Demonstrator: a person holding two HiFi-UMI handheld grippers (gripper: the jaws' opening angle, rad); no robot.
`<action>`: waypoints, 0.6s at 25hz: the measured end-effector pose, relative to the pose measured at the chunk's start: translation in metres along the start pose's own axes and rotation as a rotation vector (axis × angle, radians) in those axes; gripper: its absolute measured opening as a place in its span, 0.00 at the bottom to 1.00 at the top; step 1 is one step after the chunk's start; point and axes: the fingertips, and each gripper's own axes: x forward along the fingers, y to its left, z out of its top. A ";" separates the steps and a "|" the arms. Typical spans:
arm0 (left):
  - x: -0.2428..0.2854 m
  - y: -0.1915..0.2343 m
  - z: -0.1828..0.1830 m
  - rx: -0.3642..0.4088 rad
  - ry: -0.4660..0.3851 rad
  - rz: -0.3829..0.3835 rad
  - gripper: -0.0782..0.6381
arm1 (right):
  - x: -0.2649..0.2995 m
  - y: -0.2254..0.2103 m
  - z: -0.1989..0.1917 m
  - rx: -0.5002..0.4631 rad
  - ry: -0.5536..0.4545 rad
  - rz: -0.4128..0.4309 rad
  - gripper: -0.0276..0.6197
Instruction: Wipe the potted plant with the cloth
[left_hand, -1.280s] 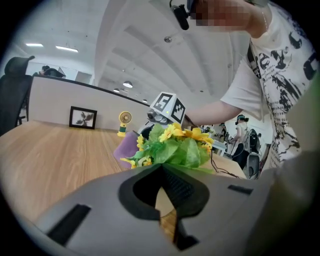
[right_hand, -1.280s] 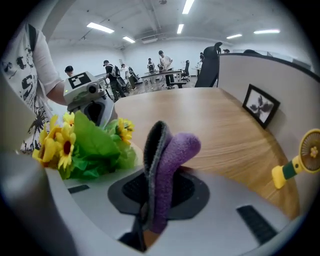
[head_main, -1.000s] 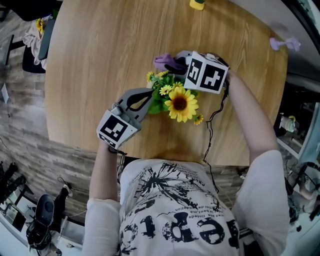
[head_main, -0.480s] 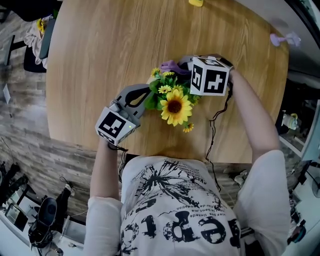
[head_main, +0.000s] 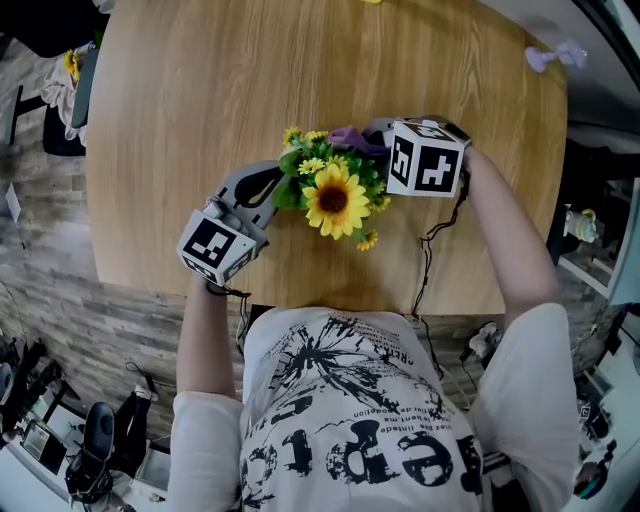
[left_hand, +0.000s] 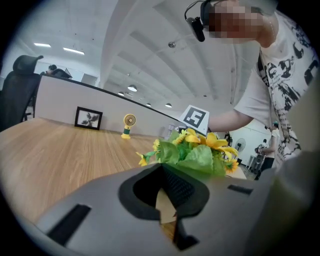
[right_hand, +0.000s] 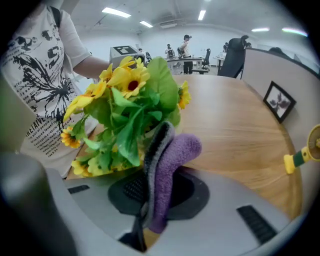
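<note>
The potted plant is a bunch of yellow sunflowers and green leaves in the middle of the round wooden table. My right gripper is at its far right side, shut on a purple cloth. In the right gripper view the cloth sticks up from between the jaws and lies against the leaves. My left gripper is shut, its tips at the plant's left side. The left gripper view shows the leaves just past the closed tips. The pot is hidden.
A small yellow toy fan and a framed picture stand at the table's far side. A small purple item lies near the far right rim. The table's near edge is just in front of the person's body. Wood floor surrounds the table.
My right gripper has slid the cloth to the right along the plant's far side. The left gripper has stayed at the plant's left side, still shut.
</note>
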 end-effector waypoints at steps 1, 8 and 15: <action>0.000 0.000 0.000 0.001 0.001 0.003 0.11 | 0.000 0.003 -0.002 0.015 -0.005 -0.003 0.15; -0.001 -0.001 -0.002 0.020 0.003 0.035 0.11 | -0.004 0.026 -0.024 0.127 0.028 0.018 0.15; 0.000 0.000 -0.004 0.042 0.010 0.072 0.11 | -0.025 0.002 -0.037 0.279 0.027 -0.187 0.15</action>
